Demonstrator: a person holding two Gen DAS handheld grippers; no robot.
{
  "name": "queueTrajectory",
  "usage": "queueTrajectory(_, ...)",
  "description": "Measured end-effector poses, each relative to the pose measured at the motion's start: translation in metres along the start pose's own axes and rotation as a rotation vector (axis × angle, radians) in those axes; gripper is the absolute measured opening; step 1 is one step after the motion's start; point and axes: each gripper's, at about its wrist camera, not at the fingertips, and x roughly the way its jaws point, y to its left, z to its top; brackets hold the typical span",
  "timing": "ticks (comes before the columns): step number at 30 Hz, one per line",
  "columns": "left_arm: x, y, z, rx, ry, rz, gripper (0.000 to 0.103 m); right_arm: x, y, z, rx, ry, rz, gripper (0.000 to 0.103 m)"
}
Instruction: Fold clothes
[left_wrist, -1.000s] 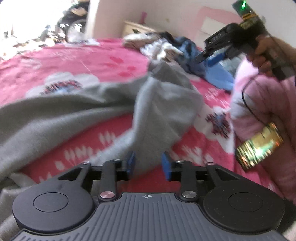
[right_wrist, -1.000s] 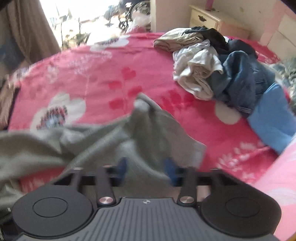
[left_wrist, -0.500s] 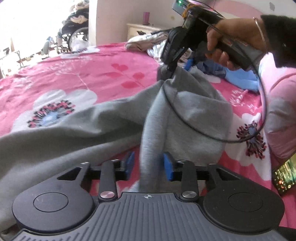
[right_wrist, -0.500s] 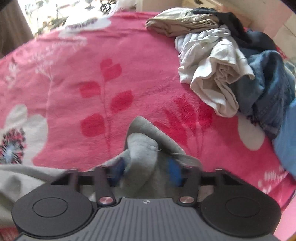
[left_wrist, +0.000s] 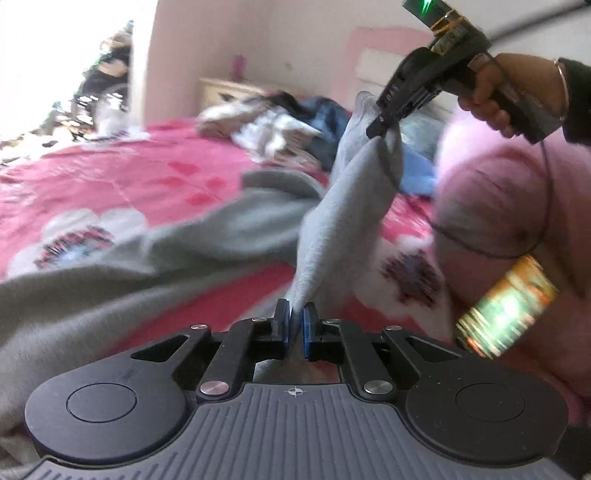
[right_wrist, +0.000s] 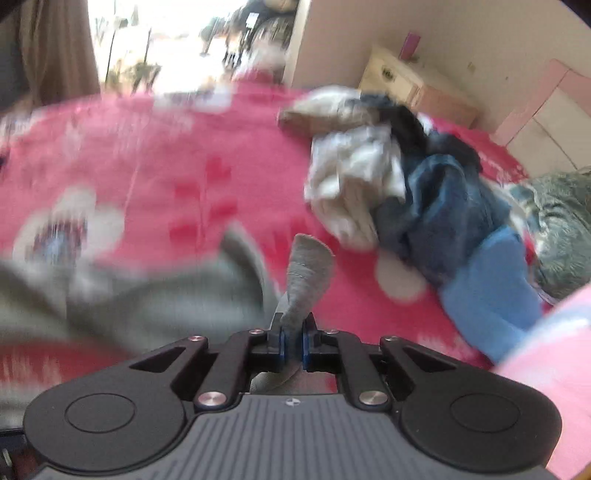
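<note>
1. Left tool (left_wrist: 294, 325) has just clamped shut on the grey sweatshirt (left_wrist: 166, 258), sprawled across the pink bed (left_wrist: 110, 177).
2. Right tool (right_wrist: 291, 338) has pinched a raised fold too.
3. Soft, floppy fleece: grip hems and corners.

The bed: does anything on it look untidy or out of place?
Yes. Beyond the grey garment that the left gripper and right gripper pinch, a heap of unfolded clothes lies crumpled on the pink floral blanket: white, dark blue and beige pieces tangled together.
</note>
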Motion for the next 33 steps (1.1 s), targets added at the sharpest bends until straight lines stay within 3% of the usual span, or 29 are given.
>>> queueTrajectory(2, 0.001, -0.006, -0.007, 0.007, 0.068, -0.037, 0.008, 0.005, 0.007, -0.021, -0.093, 0.122, -0.005, 0.016)
queueTrajectory(3, 0.002, -0.009, -0.01, 0.006, 0.093, -0.026, 0.014, 0.009, 0.011, -0.031, -0.136, 0.176, -0.012, 0.021)
queueTrajectory(4, 0.002, -0.009, -0.013, -0.002, 0.113, -0.017, 0.019, 0.009, 0.014, -0.037, -0.154, 0.194, -0.026, 0.031)
queueTrajectory(5, 0.0, -0.009, -0.015, -0.013, 0.126, -0.014, 0.028, 0.005, 0.016, -0.04, -0.162, 0.184, -0.045, 0.039)
queueTrajectory(8, -0.017, 0.009, -0.015, -0.129, 0.109, 0.004, 0.036, -0.02, 0.011, -0.039, -0.111, 0.074, -0.085, 0.058)
queueTrajectory(9, -0.024, 0.019, -0.015, -0.184, 0.098, 0.007, 0.039, -0.031, 0.007, -0.036, -0.075, 0.028, -0.086, 0.059)
queueTrajectory(10, -0.028, 0.03, -0.015, -0.249, 0.084, 0.012, 0.04, -0.041, 0.003, -0.032, -0.031, -0.021, -0.064, 0.06)
queueTrajectory(12, -0.034, 0.057, -0.015, -0.397, 0.056, 0.028, 0.048, -0.053, -0.005, -0.024, 0.085, -0.104, 0.06, 0.067)
queueTrajectory(14, -0.032, 0.088, -0.017, -0.55, 0.034, 0.063, 0.05, -0.048, -0.01, -0.015, 0.23, -0.128, 0.237, 0.078)
queueTrajectory(17, -0.023, 0.137, -0.021, -0.782, 0.003, 0.114, 0.052, 0.004, -0.009, -0.007, 0.524, -0.034, 0.521, 0.082)
queueTrajectory(22, -0.006, 0.195, -0.035, -1.047, -0.028, 0.141, 0.055, 0.134, 0.012, -0.031, 1.018, 0.259, 0.723, 0.082)
queueTrajectory(24, 0.004, 0.206, -0.039, -1.083, -0.014, 0.162, 0.055, 0.17, 0.017, -0.044, 1.143, 0.304, 0.675, 0.082)
queueTrajectory(27, 0.016, 0.212, -0.041, -1.075, -0.007, 0.211, 0.054, 0.2, 0.019, -0.054, 1.256, 0.289, 0.656, 0.084)
queueTrajectory(30, 0.019, 0.212, -0.035, -1.032, -0.066, 0.282, 0.048, 0.203, 0.02, -0.045, 1.274, 0.247, 0.652, 0.082)
queueTrajectory(32, 0.019, 0.215, -0.031, -1.031, -0.099, 0.317, 0.048, 0.2, 0.022, -0.038, 1.257, 0.224, 0.638, 0.072)
queueTrajectory(33, 0.017, 0.218, -0.031, -1.038, -0.11, 0.324, 0.048, 0.197, 0.023, -0.035, 1.249, 0.219, 0.63, 0.072)
